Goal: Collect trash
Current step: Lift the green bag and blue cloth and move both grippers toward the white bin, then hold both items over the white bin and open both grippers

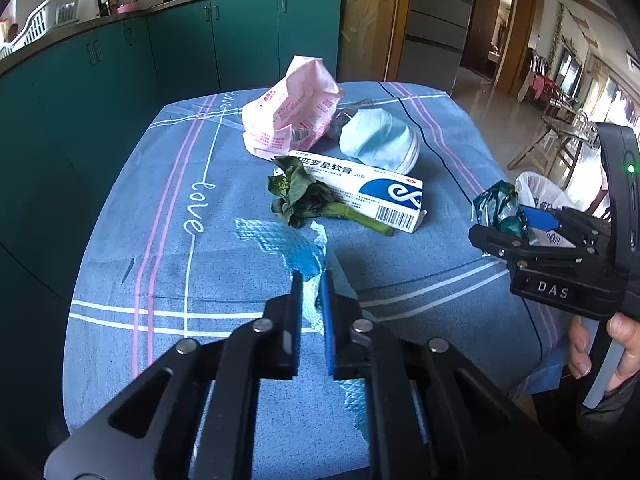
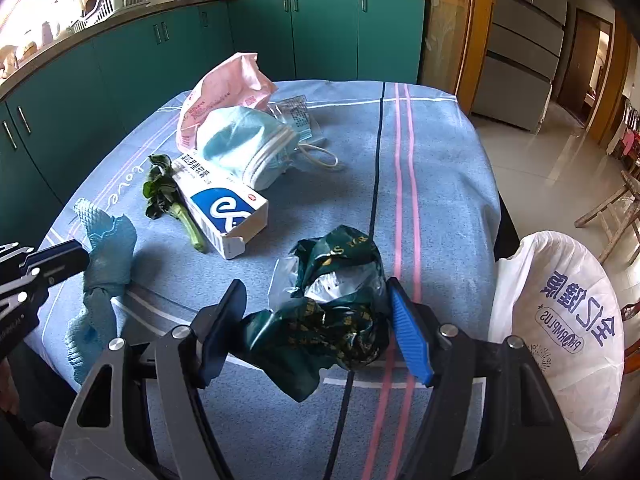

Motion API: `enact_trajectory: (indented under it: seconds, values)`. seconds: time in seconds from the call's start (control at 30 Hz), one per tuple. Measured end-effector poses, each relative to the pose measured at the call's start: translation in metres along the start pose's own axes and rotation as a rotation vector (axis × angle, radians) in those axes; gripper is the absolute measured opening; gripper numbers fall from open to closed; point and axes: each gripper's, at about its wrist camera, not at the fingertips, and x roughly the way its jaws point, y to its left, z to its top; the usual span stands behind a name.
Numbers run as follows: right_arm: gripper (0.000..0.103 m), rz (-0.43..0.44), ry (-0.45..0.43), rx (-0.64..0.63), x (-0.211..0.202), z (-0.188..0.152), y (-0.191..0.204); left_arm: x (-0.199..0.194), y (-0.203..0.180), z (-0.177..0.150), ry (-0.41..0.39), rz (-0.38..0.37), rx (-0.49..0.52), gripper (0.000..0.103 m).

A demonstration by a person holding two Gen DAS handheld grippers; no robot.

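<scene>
My left gripper (image 1: 311, 280) was clamped on a pale blue netted cloth (image 2: 105, 256), its fingers nearly together with the fabric pinched between them above the tablecloth (image 1: 200, 280). My right gripper (image 2: 316, 320) was closed around a crumpled dark green wrapper (image 2: 340, 312), held near the table's right edge, just beside the white plastic bag (image 2: 568, 320) that hung open past that edge. Remaining trash lay on the tablecloth toward the far side: a white and blue ointment box (image 1: 368, 196) with a leafy green stalk (image 1: 304, 200) touching its near side, a light blue face mask (image 1: 378, 140) behind the box, and a pink printed package (image 1: 288, 112) beside the mask. Green cabinets (image 2: 280, 28) stood behind the table.
</scene>
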Motion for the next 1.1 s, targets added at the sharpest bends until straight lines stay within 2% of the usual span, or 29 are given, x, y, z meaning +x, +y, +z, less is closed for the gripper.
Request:
enact_trajectory:
  seconds: [0.27, 0.4, 0.5, 0.7, 0.8, 0.83, 0.87, 0.9, 0.93, 1.03, 1.1]
  values:
    - [0.07, -0.007, -0.044, 0.003, -0.015, 0.002, -0.005, -0.013, 0.019, 0.004, -0.035, -0.005, -0.063, 0.007]
    - [0.07, -0.035, -0.071, 0.025, -0.024, 0.003, -0.016, -0.022, 0.029, 0.006, -0.058, -0.053, -0.098, 0.007]
    - [0.07, -0.081, -0.104, 0.061, -0.037, 0.003, -0.036, -0.03, 0.036, 0.009, -0.079, -0.084, -0.121, 0.007]
    - [0.07, -0.227, -0.15, 0.195, -0.067, -0.009, -0.103, -0.034, 0.034, 0.017, -0.086, -0.141, -0.13, 0.007]
    - [0.07, -0.296, -0.132, 0.281, -0.073, -0.024, -0.138, -0.031, 0.024, 0.021, -0.072, -0.114, -0.088, 0.007]
    - [0.07, -0.302, -0.129, 0.298, -0.074, -0.028, -0.144, -0.028, 0.021, 0.02, -0.044, -0.092, -0.063, 0.012]
    - [0.07, -0.303, -0.126, 0.313, -0.074, -0.032, -0.15, -0.025, 0.019, 0.017, -0.011, -0.082, -0.042, 0.036]
    - [0.07, -0.302, -0.121, 0.324, -0.073, -0.036, -0.154, -0.021, 0.018, 0.014, 0.011, -0.069, -0.037, 0.053]
    - [0.07, -0.303, -0.113, 0.332, -0.07, -0.04, -0.157, -0.018, 0.018, 0.01, 0.023, -0.052, -0.053, 0.074]
    - [0.07, -0.297, -0.088, 0.339, -0.058, -0.041, -0.158, -0.004, 0.013, 0.002, 0.086, -0.084, -0.071, 0.075]
    - [0.07, -0.277, -0.09, 0.334, -0.055, -0.04, -0.155, 0.011, 0.002, -0.001, 0.133, -0.071, -0.046, 0.073]
